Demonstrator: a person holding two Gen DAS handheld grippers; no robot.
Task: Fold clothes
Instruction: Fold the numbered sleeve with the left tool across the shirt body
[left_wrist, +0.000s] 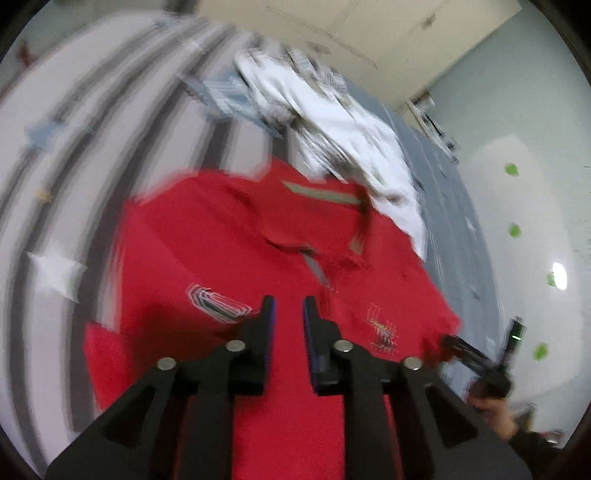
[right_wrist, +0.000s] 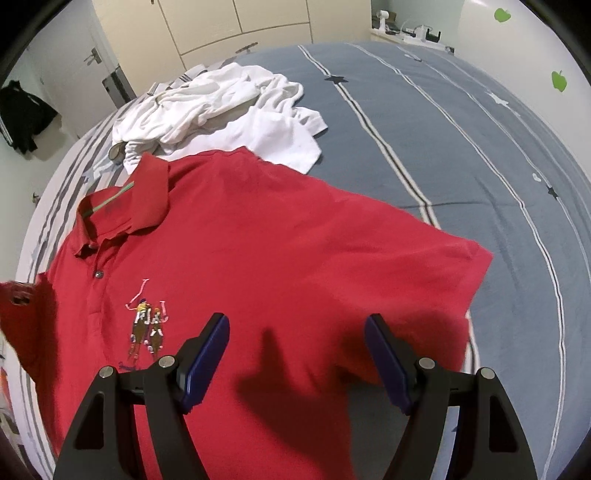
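Polo shirt is red, w/ thin green stripe under the collar and small embroidered riders in pink, yellow, brown on the chest. Crumpled clothes behind it are white. Bed cover is grey-blue w/ white and dark stripes, some stars. Both tools: black, blue pads. Wall stickers green.

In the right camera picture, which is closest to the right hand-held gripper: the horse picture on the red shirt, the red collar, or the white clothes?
From the right hand-held gripper:
1. Horse picture, just left.
2. Red collar, farther up-left.
3. White clothes, beyond the shirt.
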